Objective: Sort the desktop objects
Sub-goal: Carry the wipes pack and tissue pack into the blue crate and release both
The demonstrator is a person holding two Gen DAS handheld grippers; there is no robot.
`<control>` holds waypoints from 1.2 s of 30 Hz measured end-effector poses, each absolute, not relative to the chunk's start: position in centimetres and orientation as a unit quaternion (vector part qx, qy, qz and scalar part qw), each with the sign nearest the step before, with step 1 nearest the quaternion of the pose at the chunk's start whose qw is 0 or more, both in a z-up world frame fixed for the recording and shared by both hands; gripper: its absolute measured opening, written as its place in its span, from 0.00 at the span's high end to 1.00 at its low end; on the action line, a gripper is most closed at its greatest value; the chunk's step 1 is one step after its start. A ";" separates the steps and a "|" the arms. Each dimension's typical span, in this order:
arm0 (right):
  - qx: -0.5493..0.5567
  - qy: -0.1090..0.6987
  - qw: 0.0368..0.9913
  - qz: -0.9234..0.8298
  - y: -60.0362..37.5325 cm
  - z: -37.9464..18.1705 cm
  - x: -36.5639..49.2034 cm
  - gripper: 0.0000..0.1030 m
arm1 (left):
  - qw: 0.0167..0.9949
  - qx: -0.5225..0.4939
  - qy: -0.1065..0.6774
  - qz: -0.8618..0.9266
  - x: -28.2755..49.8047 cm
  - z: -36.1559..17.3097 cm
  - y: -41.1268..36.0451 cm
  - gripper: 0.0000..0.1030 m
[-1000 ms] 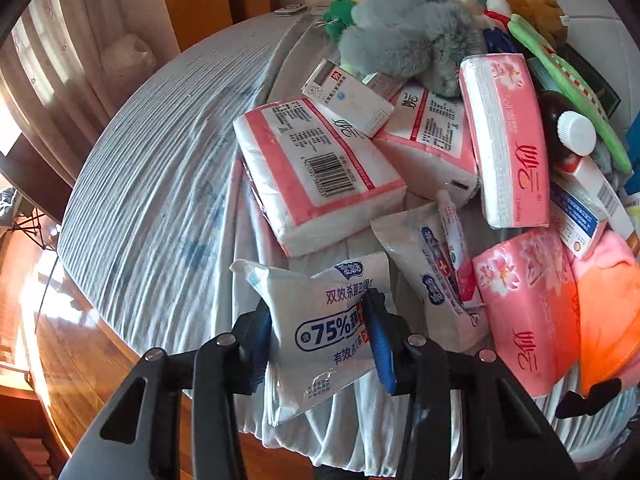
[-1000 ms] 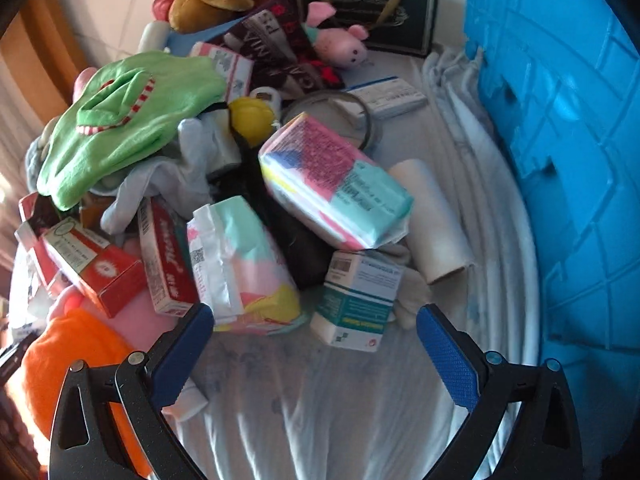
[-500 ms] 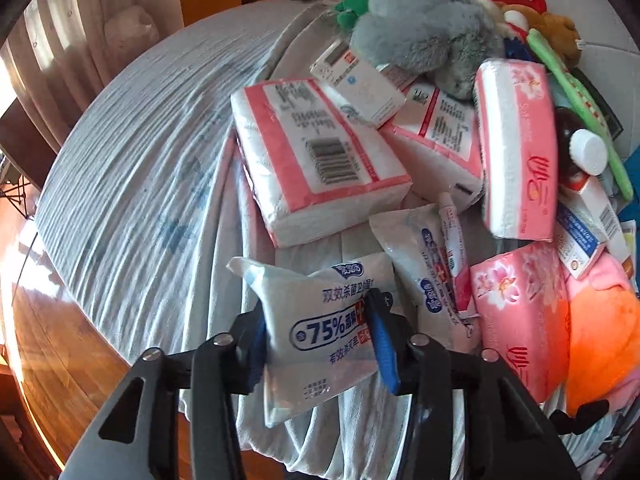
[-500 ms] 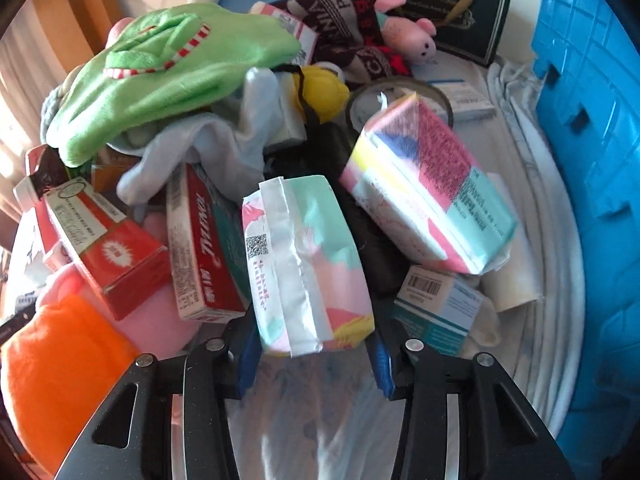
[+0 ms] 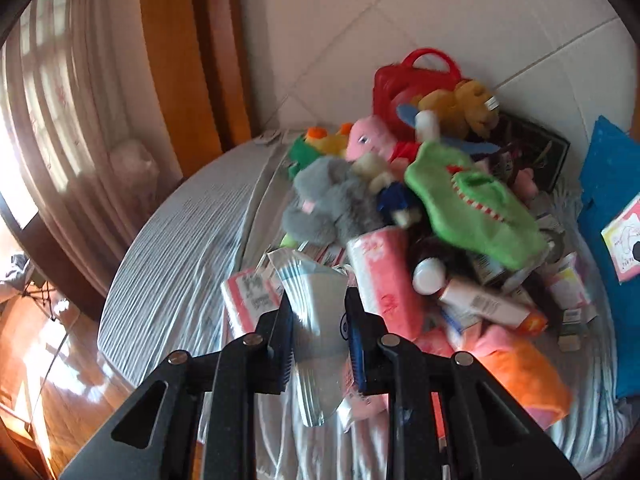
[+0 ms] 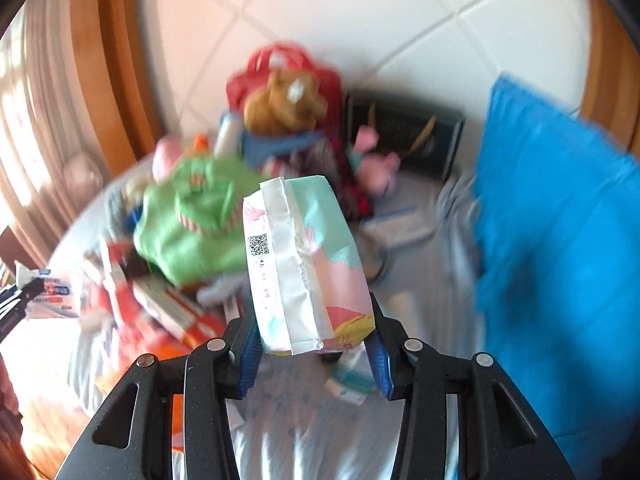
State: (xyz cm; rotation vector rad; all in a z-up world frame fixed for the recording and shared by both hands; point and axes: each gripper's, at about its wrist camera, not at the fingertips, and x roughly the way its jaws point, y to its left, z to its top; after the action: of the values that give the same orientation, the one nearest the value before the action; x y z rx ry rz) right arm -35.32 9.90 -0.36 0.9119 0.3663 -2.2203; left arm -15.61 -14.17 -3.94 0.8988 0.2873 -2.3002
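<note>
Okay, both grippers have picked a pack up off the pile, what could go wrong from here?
1. The left gripper is closing on a thin, floppy wipes pack that folds between its pads; it may slide out.
2. The right gripper pinches the pastel tissue pack only at its near end, so the pack could tip or drop.
3. Both views are blurred, suggesting a fast lift that could shake loose either grip.

A pale blue-and-white crinkled plastic wipes pouch [image 5: 316, 320] shows silver creases; a soft tissue pack [image 6: 306, 264] wears mint, pink and yellow patches with a white seam and black QR square; a lime-green plush crocodile [image 5: 476, 208] bares red-and-white striped teeth; a grey furry plush toy [image 5: 332, 204] lies beside it; a bright blue plastic crate [image 6: 560, 240] stands plain; grey-and-white pinstripes cover the tablecloth [image 5: 180, 248].
</note>
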 end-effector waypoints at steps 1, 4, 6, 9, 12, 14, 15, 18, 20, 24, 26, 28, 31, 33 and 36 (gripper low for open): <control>0.337 0.131 0.355 -0.862 10.8 1.5 -35.0 0.58 | 0.311 0.327 0.101 -0.887 -16.4 -2.4 -13.4 0.78; 0.296 0.113 0.352 -0.881 13.1 6.3 -34.7 0.57 | 0.268 0.275 0.075 -0.920 -19.0 2.2 -10.5 0.78; 0.274 0.101 0.348 -0.891 15.1 8.8 -34.3 0.57 | 0.237 0.246 0.062 -0.938 -20.4 4.7 -7.9 0.78; 0.246 0.092 0.332 -0.906 18.3 12.3 -34.2 0.57 | 0.190 0.221 0.054 -0.955 -22.6 7.5 -4.0 0.78; 0.226 0.104 0.303 -0.920 21.9 14.7 -34.8 0.57 | 0.134 0.210 0.046 -0.967 -25.5 10.0 0.5 0.78; 0.218 0.115 0.272 -0.930 24.4 15.7 -35.7 0.57 | 0.099 0.207 0.041 -0.973 -27.4 11.4 4.0 0.78; 0.215 0.121 0.257 -0.934 25.6 16.1 -36.2 0.57 | 0.082 0.203 0.039 -0.975 -28.3 12.1 5.6 0.78; 0.215 0.136 0.209 -0.944 29.9 16.7 -38.3 0.57 | 0.030 0.200 0.037 -0.979 -30.7 13.9 10.9 0.78; 0.224 0.148 0.180 -0.946 32.7 16.6 -39.7 0.57 | 0.002 0.201 0.030 -0.979 -32.2 14.8 14.7 0.78; 0.245 0.187 0.133 -0.942 37.5 14.7 -43.0 0.57 | -0.062 0.227 0.025 -0.972 -35.2 15.3 21.7 0.78; 0.267 0.196 0.128 -0.935 39.4 13.4 -44.8 0.57 | -0.076 0.249 0.012 -0.965 -36.9 14.9 25.0 0.78; 0.284 0.206 0.125 -0.928 40.8 12.2 -46.2 0.58 | -0.082 0.270 -0.008 -0.959 -38.1 14.3 28.1 0.78; 0.305 0.231 0.124 -0.916 42.7 10.3 -48.0 0.58 | -0.090 0.307 -0.037 -0.947 -40.2 12.6 31.7 0.78; 0.311 0.248 0.122 -0.909 43.5 9.3 -48.9 0.57 | -0.107 0.336 -0.051 -0.934 -40.9 11.2 33.3 0.78; 0.310 0.271 0.116 -0.904 44.4 8.2 -49.9 0.57 | -0.103 0.365 -0.073 -0.922 -41.8 9.4 35.0 0.78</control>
State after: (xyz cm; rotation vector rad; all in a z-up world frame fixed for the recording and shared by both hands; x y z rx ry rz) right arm -49.90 44.43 8.18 0.9081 0.7948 -2.6465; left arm -41.76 34.97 9.45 1.2286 -0.2453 -3.1058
